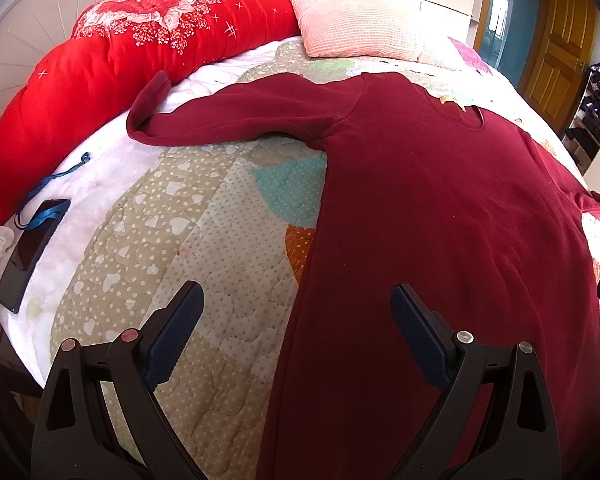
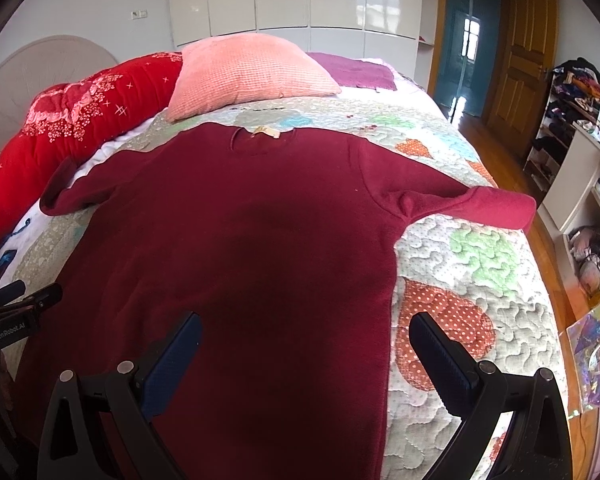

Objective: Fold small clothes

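Left gripper [image 1: 296,300]: jaws spread wide, nothing between the blue pads [image 1: 172,336], hovering above the shirt [image 1: 440,220] at its left side edge near the hem, straddling that edge. Right gripper [image 2: 306,330]: jaws equally wide, empty, above the shirt's right side edge near the hem, left pad [image 2: 172,364] over fabric. Left gripper's tips also show at the right wrist view's left edge.
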The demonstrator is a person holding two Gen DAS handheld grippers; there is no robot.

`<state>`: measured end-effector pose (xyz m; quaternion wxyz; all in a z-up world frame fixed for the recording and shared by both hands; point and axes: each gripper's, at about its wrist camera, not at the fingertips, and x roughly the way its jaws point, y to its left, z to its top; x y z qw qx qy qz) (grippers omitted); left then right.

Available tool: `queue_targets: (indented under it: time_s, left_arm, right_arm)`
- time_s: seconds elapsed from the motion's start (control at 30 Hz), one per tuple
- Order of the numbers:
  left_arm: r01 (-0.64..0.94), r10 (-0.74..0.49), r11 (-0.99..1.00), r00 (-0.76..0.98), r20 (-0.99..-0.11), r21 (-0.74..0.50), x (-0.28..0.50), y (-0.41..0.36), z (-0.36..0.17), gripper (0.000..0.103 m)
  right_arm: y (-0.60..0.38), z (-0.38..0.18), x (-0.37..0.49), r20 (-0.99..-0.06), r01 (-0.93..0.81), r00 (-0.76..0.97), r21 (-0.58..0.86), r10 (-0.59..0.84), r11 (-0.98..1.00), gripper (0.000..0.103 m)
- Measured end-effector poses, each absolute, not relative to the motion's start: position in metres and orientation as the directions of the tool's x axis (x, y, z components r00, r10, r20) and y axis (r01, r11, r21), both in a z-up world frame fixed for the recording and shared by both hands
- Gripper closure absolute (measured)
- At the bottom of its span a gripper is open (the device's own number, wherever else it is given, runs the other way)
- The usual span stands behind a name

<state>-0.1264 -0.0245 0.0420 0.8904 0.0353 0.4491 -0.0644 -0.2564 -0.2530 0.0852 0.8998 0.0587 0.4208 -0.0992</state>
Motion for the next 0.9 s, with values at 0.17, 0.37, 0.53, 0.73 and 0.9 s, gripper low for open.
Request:
queue_targets:
  time_s: [0.17, 0.37, 0.53, 0.73, 0.9]
  left_arm:
    - [0.139, -0.079, 0.990, 0.591, -0.803, 0.005, -0.121, -0.021, 0.043, 0.008]
    - [0.093, -0.063, 0.996, 0.605, -0.794, -0.009, -0.099, -0.002, 0.050, 0.008]
    - [0.029, -0.012, 1.000, 0.626, -0.780, 0.009, -0.064, 0.023, 0.058, 0.008]
    - [-0.097, 0.097, 0.994, 0.620, -0.779, 0.047, -0.002, 0.069, 0.060, 0.008]
    - [-0.193, 0.180, 0.978, 0.608, -0.774, 0.076, 0.058, 0.106, 0.060, 0.008]
  right_arm:
    - [-0.231, 0.087, -0.244, -0.757, 0.128, 0.651, 0.045, -0.050, 0.991, 0.000]
    - [-0.195, 0.080, -0.219, -0.756, 0.029, 0.654, 0.041, 0.012, 0.999, 0.007]
    - [-0.172, 0.058, -0.191, -0.796, -0.028, 0.604, 0.019, 0.032, 0.999, 0.023]
    - [-0.152, 0.038, -0.175, -0.829, -0.101, 0.557, -0.002, 0.054, 0.995, 0.023]
    - [-0.161, 0.047, -0.161, -0.818, -0.079, 0.569, 0.055, 0.090, 0.995, 0.023]
